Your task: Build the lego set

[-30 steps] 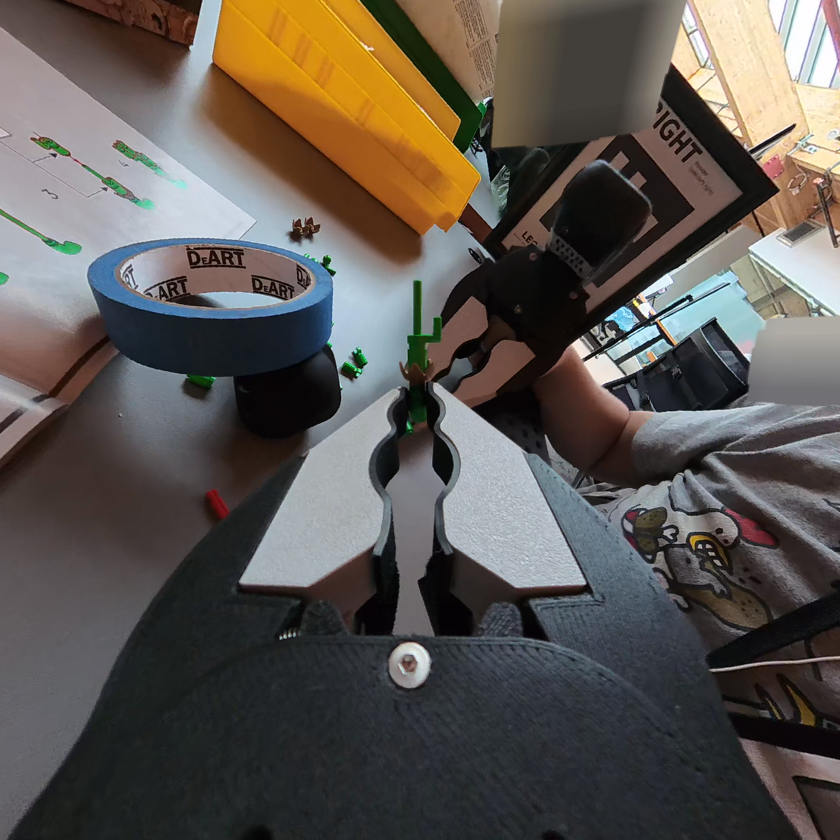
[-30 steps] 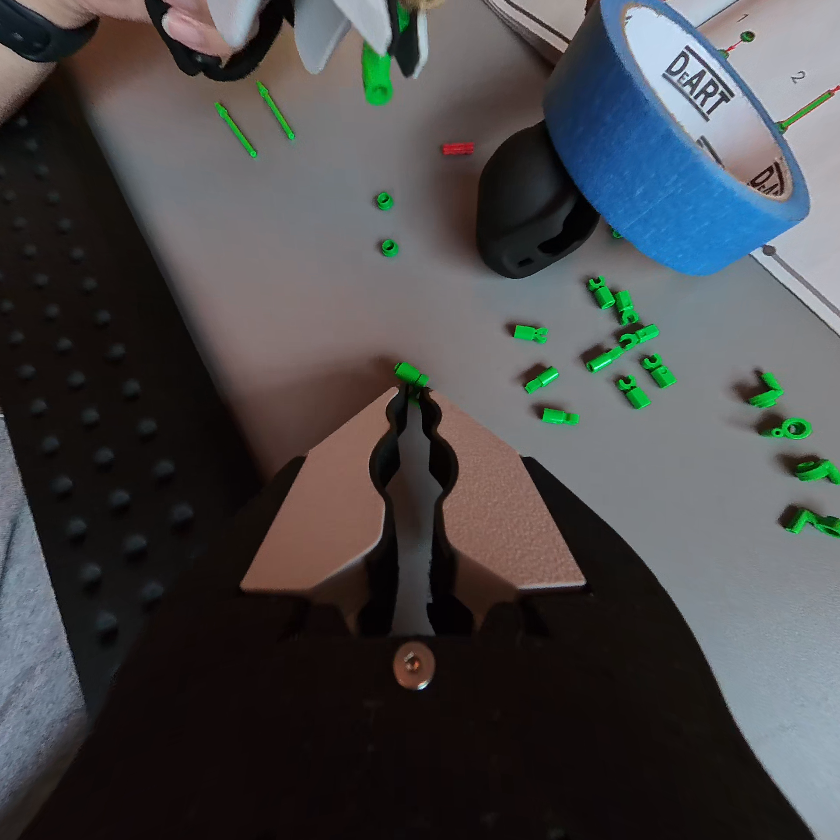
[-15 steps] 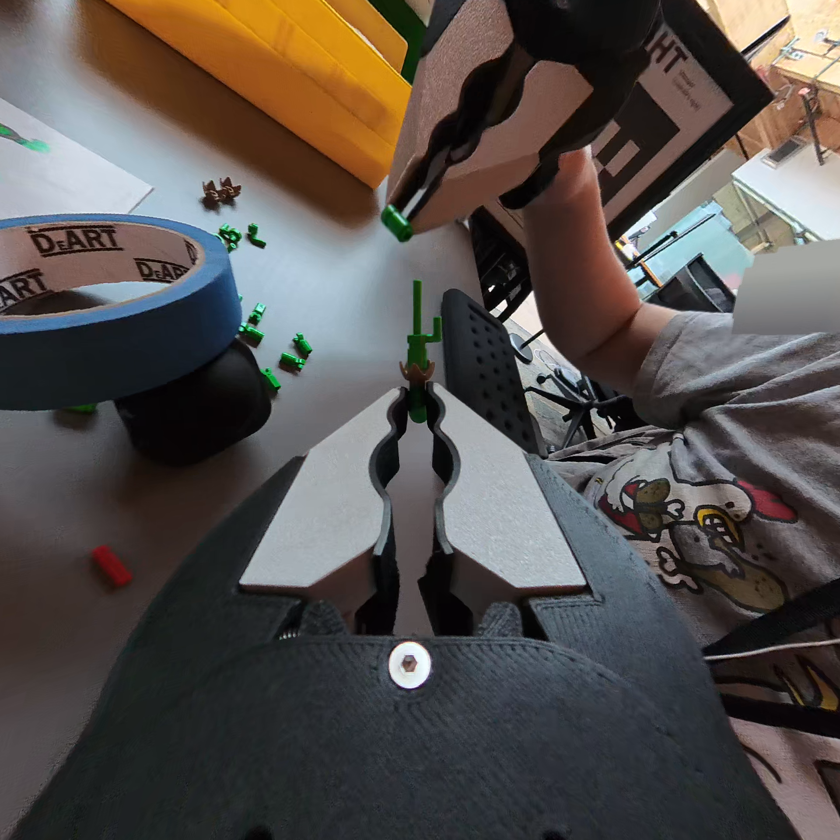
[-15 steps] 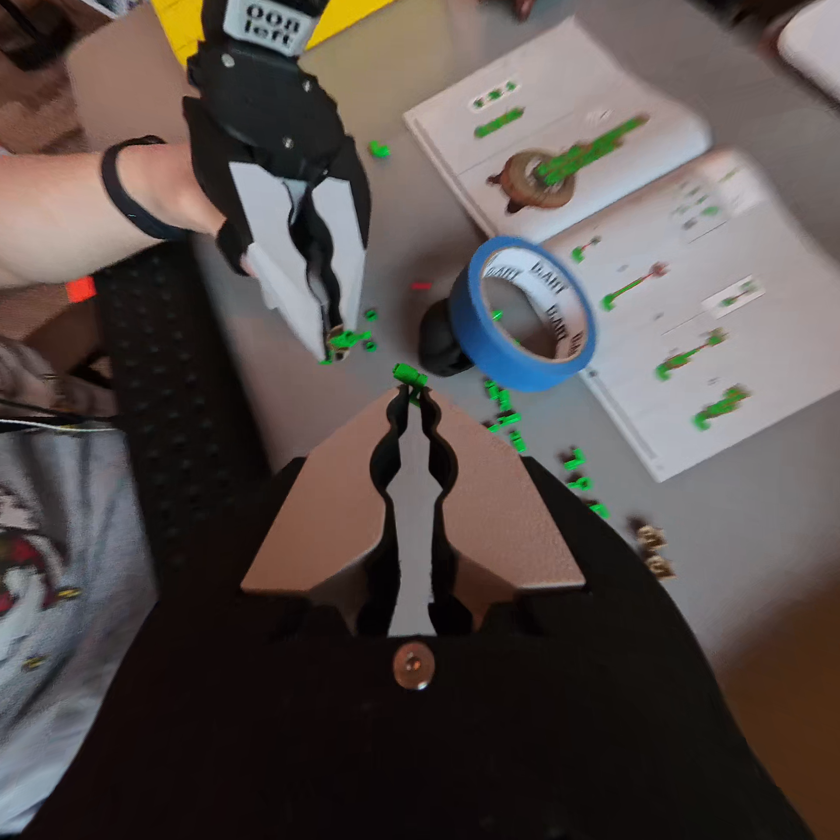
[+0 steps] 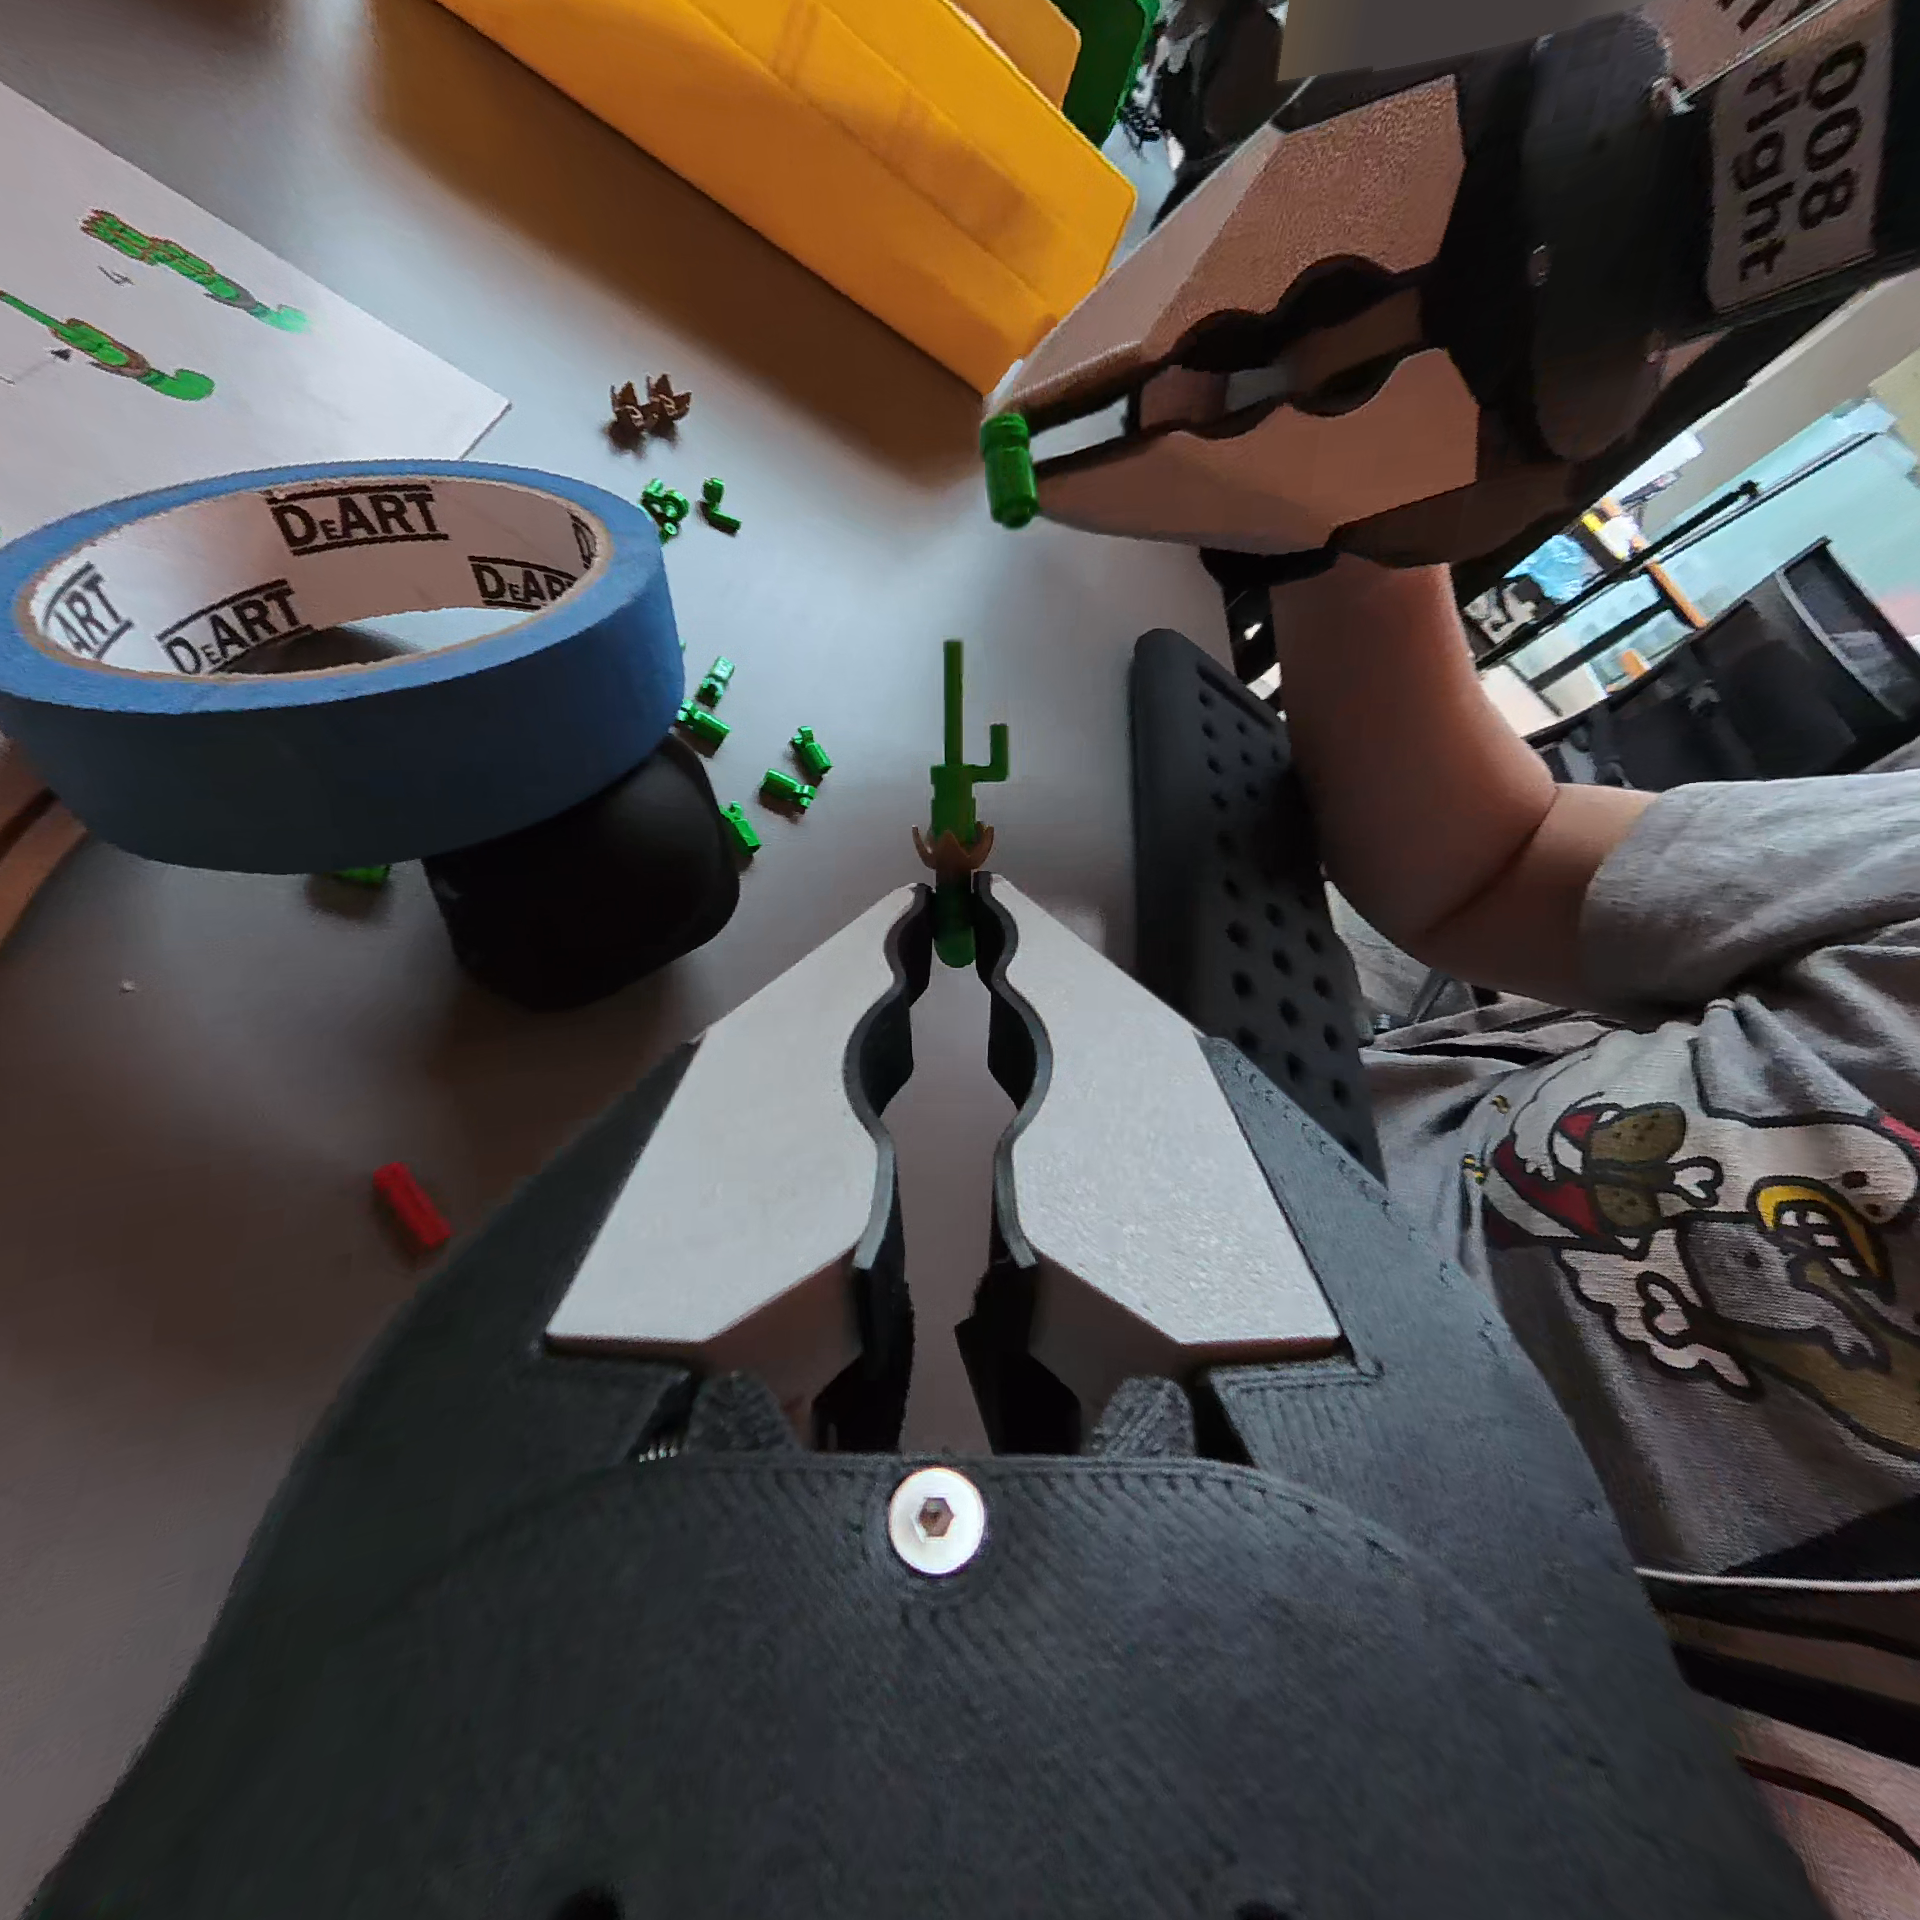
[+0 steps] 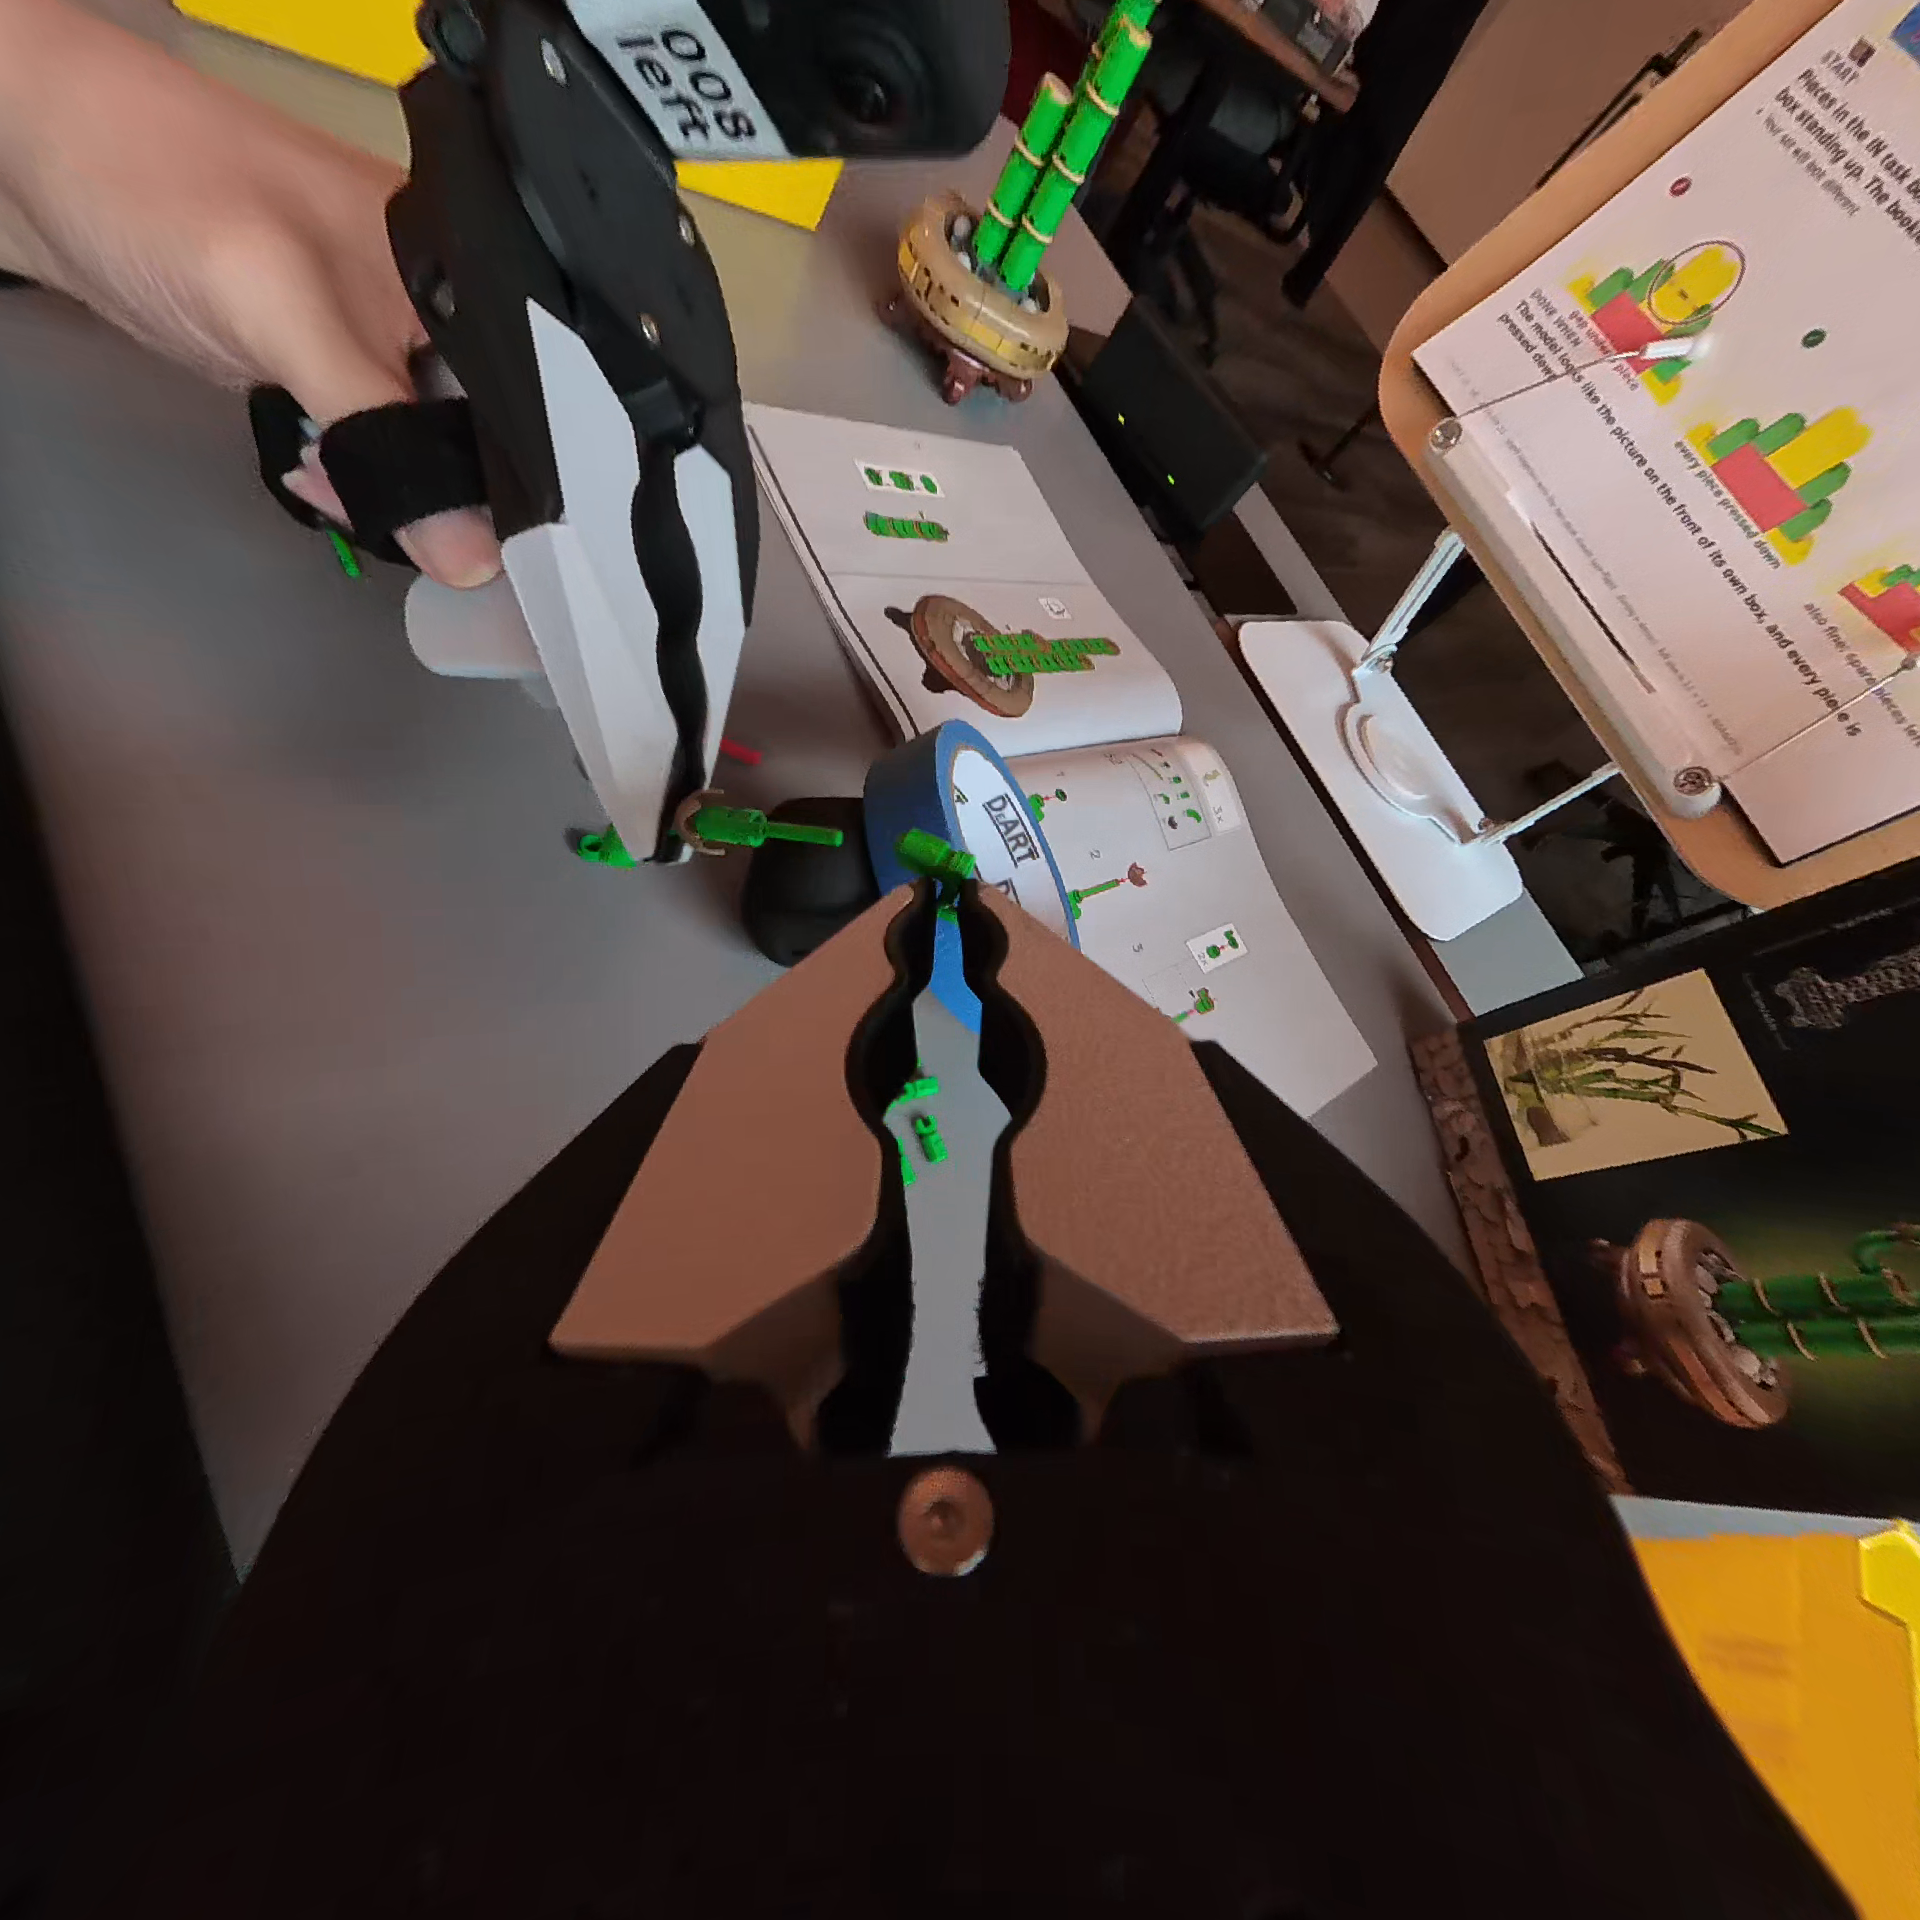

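both tools pinching green pieces above the desk

my left tool is pressed together on a green stem assembly with a small brown collar – it sticks out past the tips, held off the grey desk. my right tool pinches a small green cylinder piece at its very tip, close to the stem but apart from it. loose green pieces lie beside the blue tape roll, which leans on a black object. the open instruction booklet sits beyond – and a finished bamboo model stands farther back.
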`<control>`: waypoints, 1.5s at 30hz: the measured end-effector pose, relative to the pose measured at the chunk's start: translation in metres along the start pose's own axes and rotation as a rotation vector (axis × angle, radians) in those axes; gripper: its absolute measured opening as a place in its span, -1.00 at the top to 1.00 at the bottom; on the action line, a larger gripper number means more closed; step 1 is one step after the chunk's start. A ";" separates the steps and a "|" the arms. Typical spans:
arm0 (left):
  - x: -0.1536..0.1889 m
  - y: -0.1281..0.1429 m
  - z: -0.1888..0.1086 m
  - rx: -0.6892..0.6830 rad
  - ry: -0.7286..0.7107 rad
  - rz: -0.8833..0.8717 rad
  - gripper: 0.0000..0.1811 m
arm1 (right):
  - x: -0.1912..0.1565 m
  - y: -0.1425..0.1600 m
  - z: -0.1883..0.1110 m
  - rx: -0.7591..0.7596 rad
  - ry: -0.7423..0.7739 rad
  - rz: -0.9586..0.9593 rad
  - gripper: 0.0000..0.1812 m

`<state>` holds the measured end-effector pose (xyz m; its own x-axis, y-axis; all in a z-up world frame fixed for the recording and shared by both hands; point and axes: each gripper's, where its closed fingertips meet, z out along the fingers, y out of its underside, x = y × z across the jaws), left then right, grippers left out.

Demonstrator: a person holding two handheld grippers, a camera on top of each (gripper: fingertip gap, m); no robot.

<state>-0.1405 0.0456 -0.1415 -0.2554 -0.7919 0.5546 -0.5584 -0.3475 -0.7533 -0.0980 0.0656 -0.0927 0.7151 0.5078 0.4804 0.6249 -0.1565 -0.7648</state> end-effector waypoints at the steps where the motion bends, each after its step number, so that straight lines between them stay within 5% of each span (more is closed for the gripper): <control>1: -0.001 0.000 -0.001 -0.004 -0.016 0.013 0.94 | 0.000 0.000 0.000 -0.008 0.000 -0.013 0.97; 25: 0.000 0.015 0.006 -0.085 0.024 -0.061 0.94 | -0.023 0.017 0.014 -0.035 -0.027 -0.145 0.98; 45: -0.009 0.029 0.004 -0.166 0.009 -0.160 0.94 | -0.034 0.029 0.028 -0.060 0.014 -0.049 0.99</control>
<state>-0.1513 0.0402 -0.1701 -0.1602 -0.7286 0.6659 -0.7142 -0.3801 -0.5878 -0.1132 0.0672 -0.1429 0.6876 0.5039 0.5228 0.6763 -0.1823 -0.7137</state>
